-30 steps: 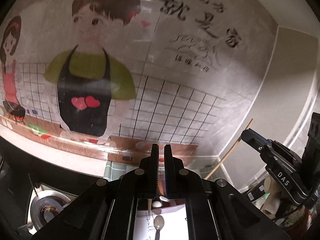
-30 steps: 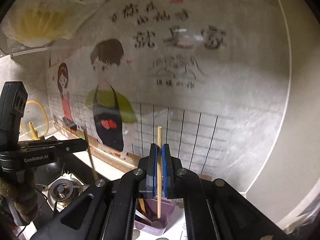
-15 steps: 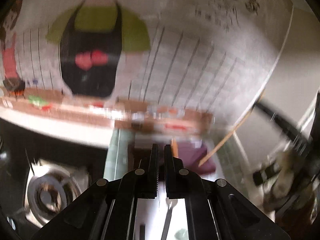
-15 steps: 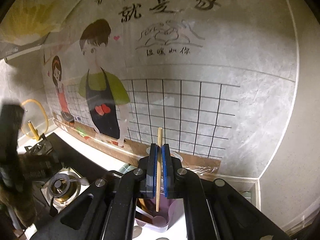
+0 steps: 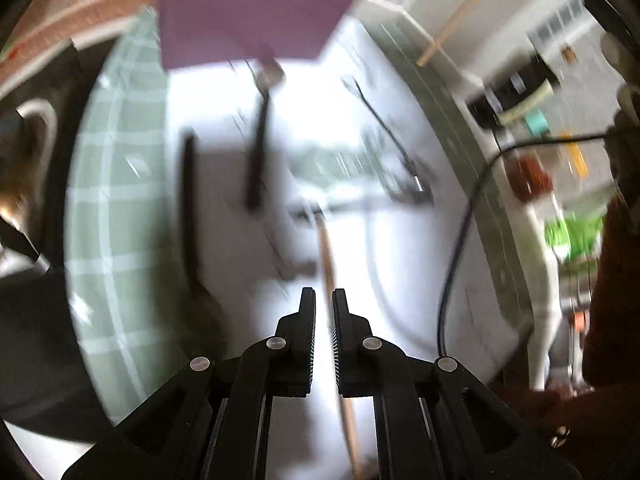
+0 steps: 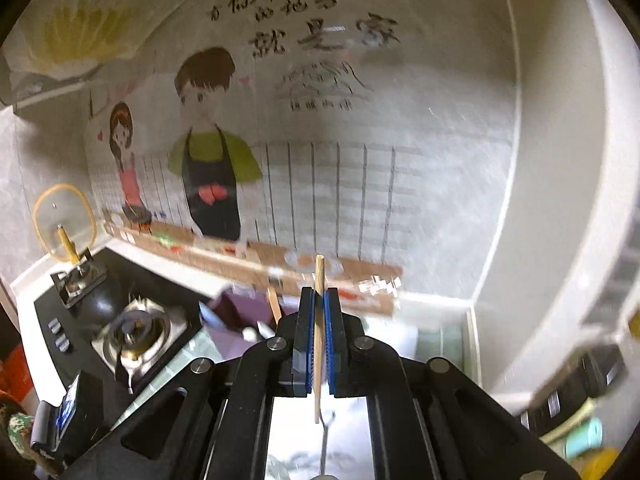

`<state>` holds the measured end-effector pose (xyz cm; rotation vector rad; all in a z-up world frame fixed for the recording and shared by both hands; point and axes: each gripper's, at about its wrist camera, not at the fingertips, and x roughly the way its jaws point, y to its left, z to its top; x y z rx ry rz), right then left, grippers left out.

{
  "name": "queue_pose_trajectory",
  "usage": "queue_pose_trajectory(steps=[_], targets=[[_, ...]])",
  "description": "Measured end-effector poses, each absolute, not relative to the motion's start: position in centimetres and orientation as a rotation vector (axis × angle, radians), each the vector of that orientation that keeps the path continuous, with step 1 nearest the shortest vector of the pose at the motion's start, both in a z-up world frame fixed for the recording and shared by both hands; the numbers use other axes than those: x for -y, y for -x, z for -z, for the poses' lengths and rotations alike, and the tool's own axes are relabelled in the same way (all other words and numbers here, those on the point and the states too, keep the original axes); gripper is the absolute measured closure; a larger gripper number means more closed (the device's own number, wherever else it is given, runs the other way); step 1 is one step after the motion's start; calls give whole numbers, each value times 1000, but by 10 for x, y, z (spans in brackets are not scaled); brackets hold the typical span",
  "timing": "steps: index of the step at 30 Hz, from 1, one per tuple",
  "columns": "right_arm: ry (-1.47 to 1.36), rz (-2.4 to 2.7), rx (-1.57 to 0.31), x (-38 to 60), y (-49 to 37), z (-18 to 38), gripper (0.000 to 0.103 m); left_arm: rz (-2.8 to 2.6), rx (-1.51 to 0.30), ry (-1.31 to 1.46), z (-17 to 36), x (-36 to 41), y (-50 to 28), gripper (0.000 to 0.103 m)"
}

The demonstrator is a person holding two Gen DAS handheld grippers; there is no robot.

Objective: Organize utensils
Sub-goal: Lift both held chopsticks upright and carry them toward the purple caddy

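Worktop: we see a white worktop (image 5: pixel 360 128), blurred, strewn with dark utensils.
Right gripper (image 6: pixel 319 300): fingers clamp an upright wooden chopstick (image 6: pixel 319 276).
Left gripper (image 5: pixel 323 300): fingers narrowly parted, empty.
Room: cartoon wall mural (image 6: pixel 208 140).

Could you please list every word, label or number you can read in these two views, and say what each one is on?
"就是家": large brush characters on the wall poster, right wrist view.
The row of characters above it: blurred; I cannot read it surely.
The small line under the sketch: too small to read.
Left wrist view: motion-blurred; no readable text.
The chopstick in the right gripper: no markings visible.
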<state>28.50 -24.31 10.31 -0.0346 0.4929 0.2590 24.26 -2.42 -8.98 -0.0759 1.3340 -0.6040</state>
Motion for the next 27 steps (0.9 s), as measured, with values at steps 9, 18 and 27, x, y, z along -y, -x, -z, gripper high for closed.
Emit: queue_pose_trajectory(steps=[9, 18, 27], targets=[[-47, -227, -553, 257, -251, -63, 98, 499, -1330, -36, 100, 54, -225, 94], [-75, -232, -552, 256, -241, -57, 98, 474, -1297, -38, 102, 47, -228, 97], [-101, -257, -554, 253, -241, -60, 98, 433, -1058, 159, 44, -1, -240, 98]])
